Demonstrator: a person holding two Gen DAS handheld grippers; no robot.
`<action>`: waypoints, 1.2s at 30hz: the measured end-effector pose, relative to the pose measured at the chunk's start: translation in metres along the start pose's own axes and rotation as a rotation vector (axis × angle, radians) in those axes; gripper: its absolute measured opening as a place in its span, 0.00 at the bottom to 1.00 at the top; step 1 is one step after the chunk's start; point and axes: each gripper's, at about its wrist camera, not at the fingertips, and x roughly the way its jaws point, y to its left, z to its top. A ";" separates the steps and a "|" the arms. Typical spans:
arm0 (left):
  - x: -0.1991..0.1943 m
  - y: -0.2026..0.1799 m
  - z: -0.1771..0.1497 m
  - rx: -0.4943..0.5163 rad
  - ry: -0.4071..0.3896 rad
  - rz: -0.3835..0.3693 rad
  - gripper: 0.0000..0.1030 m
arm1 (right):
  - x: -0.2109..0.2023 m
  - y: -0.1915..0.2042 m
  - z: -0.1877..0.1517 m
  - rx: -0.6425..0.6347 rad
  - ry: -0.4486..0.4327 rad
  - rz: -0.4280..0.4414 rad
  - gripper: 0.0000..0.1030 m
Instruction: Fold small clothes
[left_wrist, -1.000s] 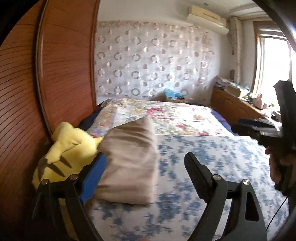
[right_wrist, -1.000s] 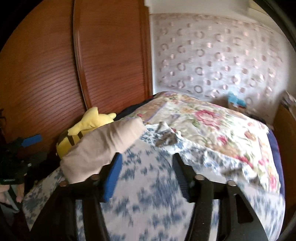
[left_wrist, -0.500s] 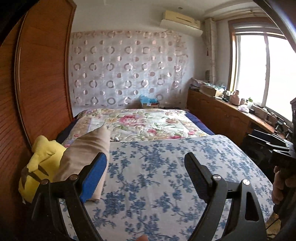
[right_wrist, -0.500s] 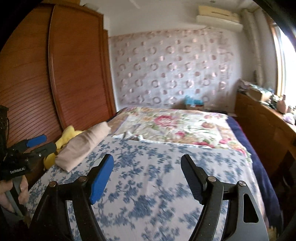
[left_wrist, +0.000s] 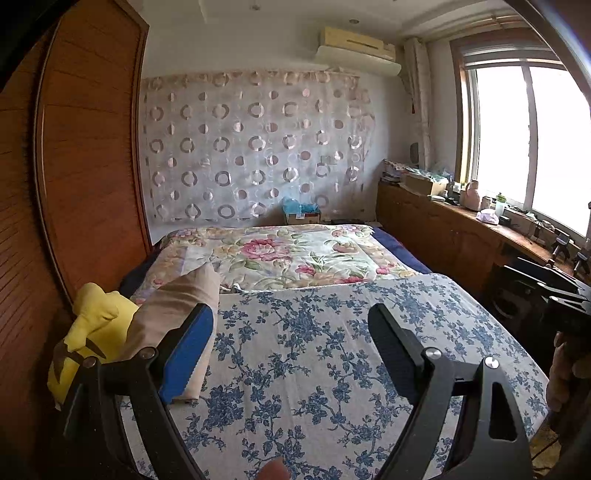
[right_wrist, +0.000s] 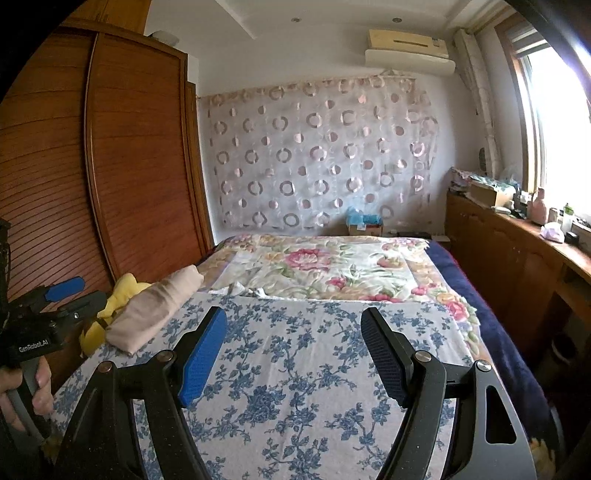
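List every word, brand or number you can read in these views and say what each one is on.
"GenRobot.AI": white lettering on the black body of the left tool, seen from the right wrist view.
The box at the head of the bed and the things on the window counter are too small to read.

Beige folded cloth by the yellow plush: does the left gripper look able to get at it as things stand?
Probably yes. The left gripper is open and empty, and the beige folded cloth lies on the blue floral sheet beside its left finger. Nothing covers it; the yellow plush only crowds its far side.
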 end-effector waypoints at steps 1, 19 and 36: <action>0.000 0.000 0.000 -0.001 0.001 0.002 0.84 | -0.001 0.002 -0.001 0.002 0.002 0.003 0.75; 0.001 0.002 0.001 -0.015 0.000 0.011 0.84 | 0.001 -0.026 0.007 -0.002 0.009 -0.024 0.75; 0.001 0.001 0.001 -0.016 -0.003 0.012 0.84 | -0.002 -0.034 0.009 -0.003 0.008 -0.018 0.74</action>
